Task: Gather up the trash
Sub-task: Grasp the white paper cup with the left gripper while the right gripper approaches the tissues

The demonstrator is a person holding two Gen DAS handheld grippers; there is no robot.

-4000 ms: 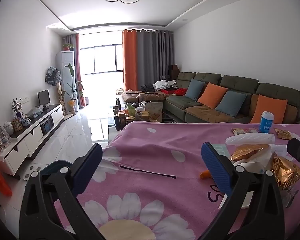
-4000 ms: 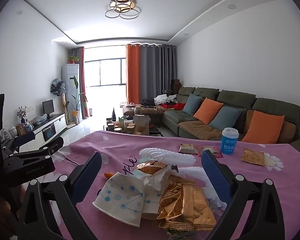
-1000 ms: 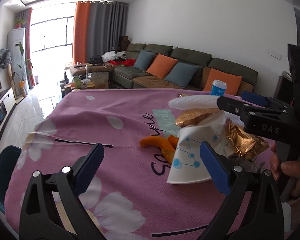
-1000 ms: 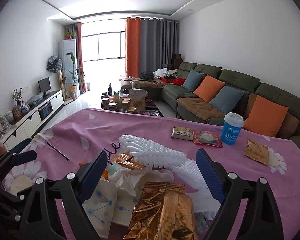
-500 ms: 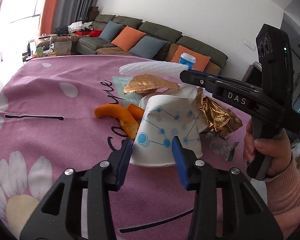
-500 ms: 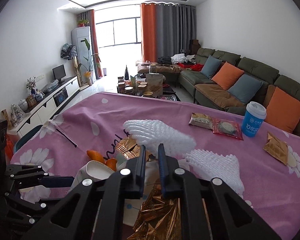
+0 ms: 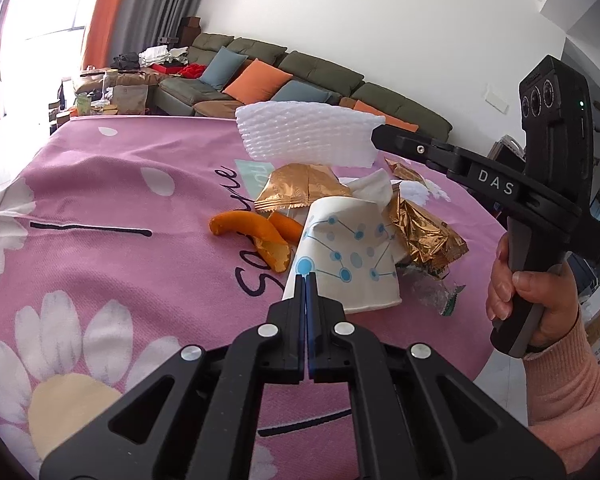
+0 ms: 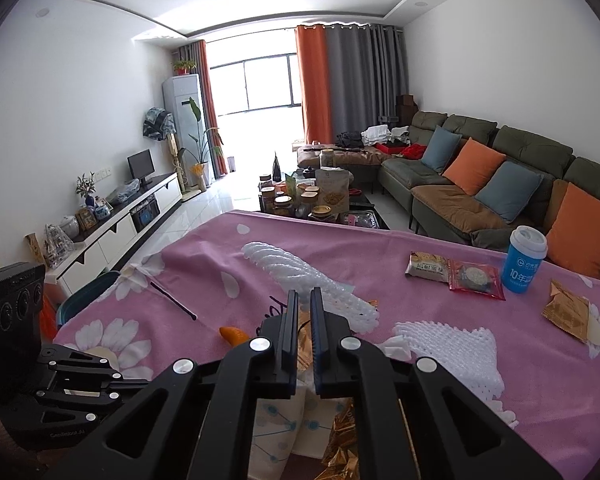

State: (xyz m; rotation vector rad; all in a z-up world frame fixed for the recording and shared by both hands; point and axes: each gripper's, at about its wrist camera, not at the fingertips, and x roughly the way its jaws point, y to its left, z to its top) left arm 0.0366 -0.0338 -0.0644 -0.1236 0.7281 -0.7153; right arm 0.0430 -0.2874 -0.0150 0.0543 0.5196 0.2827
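Note:
A trash pile lies on the pink flowered tablecloth (image 7: 100, 272). My left gripper (image 7: 306, 280) is shut on the rim of a crushed white paper cup with blue dots (image 7: 348, 256). My right gripper (image 8: 305, 296) is shut on a white foam fruit net (image 8: 300, 272) and holds it lifted above the pile; the net also shows in the left wrist view (image 7: 306, 140). Orange peel (image 7: 256, 234), gold foil wrappers (image 7: 424, 232), crumpled tissue (image 7: 374, 188) and clear plastic (image 7: 432, 290) lie around the cup.
A second foam net (image 8: 452, 348), two snack packets (image 8: 452, 272), a blue cup with a lid (image 8: 524, 260) and a gold sachet (image 8: 568, 314) lie on the right of the table. A teal bin (image 8: 88, 292) stands beside the table's left edge. A sofa (image 8: 500, 184) is behind.
Both grippers have closed: the left on the paper cup's rim, the right on the foam net, which is now lifted off the pile.

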